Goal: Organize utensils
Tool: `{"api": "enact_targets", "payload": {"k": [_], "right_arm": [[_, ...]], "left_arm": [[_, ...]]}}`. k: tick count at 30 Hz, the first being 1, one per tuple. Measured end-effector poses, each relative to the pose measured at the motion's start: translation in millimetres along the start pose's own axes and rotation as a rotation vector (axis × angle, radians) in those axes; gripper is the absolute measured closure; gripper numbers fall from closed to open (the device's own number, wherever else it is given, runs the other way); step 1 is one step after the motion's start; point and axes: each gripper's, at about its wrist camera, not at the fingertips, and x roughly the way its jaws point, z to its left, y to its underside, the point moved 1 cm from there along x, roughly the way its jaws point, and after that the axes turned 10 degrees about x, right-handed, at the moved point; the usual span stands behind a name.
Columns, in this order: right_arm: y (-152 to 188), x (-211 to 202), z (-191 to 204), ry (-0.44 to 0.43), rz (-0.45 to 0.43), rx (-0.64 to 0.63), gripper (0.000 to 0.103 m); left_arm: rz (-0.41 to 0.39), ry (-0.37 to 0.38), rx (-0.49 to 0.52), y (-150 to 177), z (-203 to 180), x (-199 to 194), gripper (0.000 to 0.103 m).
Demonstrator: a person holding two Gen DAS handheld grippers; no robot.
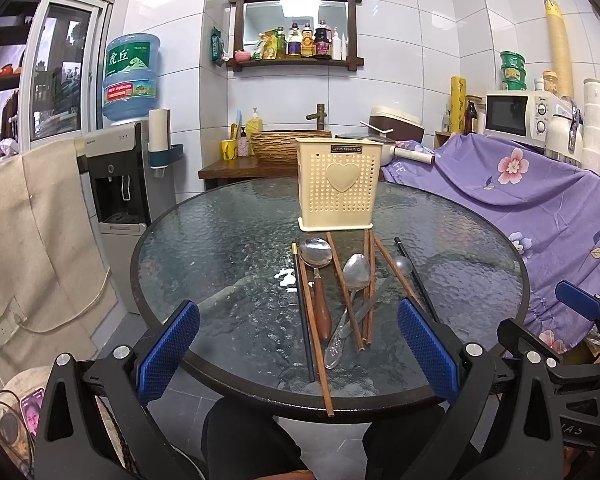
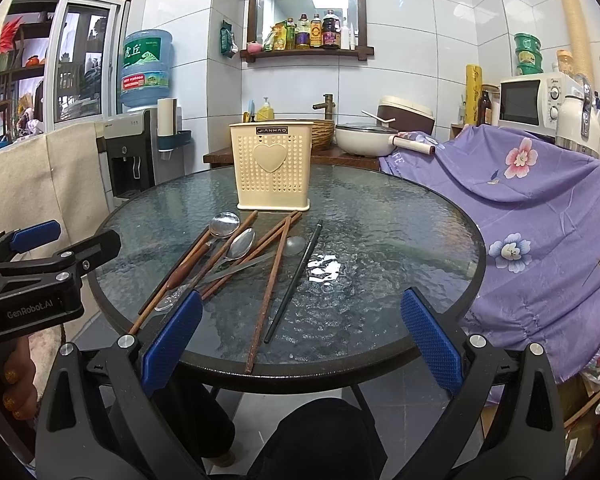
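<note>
Utensils are seen scattered loose on the round glass table (image 1: 220, 240), in front of the cream perforated holder (image 1: 339, 188), which stands upright with a heart on its face. Nearest the holder's base a wooden-handled spoon (image 1: 318, 264) is laid, a steel spoon (image 1: 355, 276) just beside it. Brown chopsticks (image 1: 314, 332) are crossed among them; one overhangs the table edge. A black chopstick (image 2: 294, 280) is set off to the holder's right side, and a third, smaller spoon (image 2: 295, 245) is partly hidden under the sticks, its handle not traceable. Left gripper (image 1: 298, 344) is held low before the table edge, jaws wide apart, nothing between them. Right gripper (image 2: 300, 336) likewise spread and empty. A purple floral cloth (image 2: 540, 216) is draped to the holder's right.
</note>
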Motion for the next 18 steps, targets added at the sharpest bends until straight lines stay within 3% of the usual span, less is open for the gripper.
{"api": "enact_targets", "payload": {"k": [6, 12, 18], "right_arm": [[-2, 21, -2, 0.029, 0.035, -0.008, 0.005], [-12, 59, -13, 0.022, 0.135, 0.048, 0.005], [-28, 97, -13, 0.064, 0.187, -0.027, 0.005]], "left_arm": [[0.066, 0.011, -0.002, 2, 7, 19, 0.006], [0.101, -0.002, 0.031, 3, 15, 38, 0.006], [0.159, 0.039, 0.026, -5, 26, 68, 0.006]]}}
